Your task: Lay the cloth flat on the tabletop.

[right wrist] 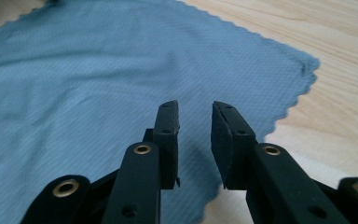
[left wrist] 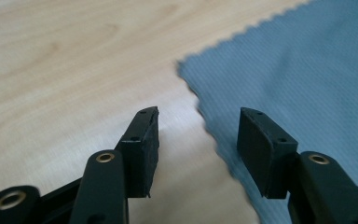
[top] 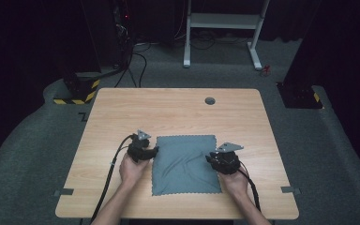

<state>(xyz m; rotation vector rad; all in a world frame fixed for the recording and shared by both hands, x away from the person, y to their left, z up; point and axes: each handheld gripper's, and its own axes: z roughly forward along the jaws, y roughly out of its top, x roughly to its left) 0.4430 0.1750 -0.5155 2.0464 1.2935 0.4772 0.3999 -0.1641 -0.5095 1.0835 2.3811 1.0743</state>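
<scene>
The dark room beyond the grey carpet is hard to make out. The light wooden rectangular table carries a grey-blue square microfibre cloth with zigzag edges, lying flat between both grippers. The left gripper has jaws spread, nothing pinched, straddling the cloth's edge. The right gripper has jaws parted narrowly above the cloth, gripping nothing.

Grey cloth between two grippers

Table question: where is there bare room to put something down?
The table is bare wood from the grey cloth back to the round hole, plus strips along both side edges. Crowded: the near middle, with cloth, left gripper and right gripper.
</scene>
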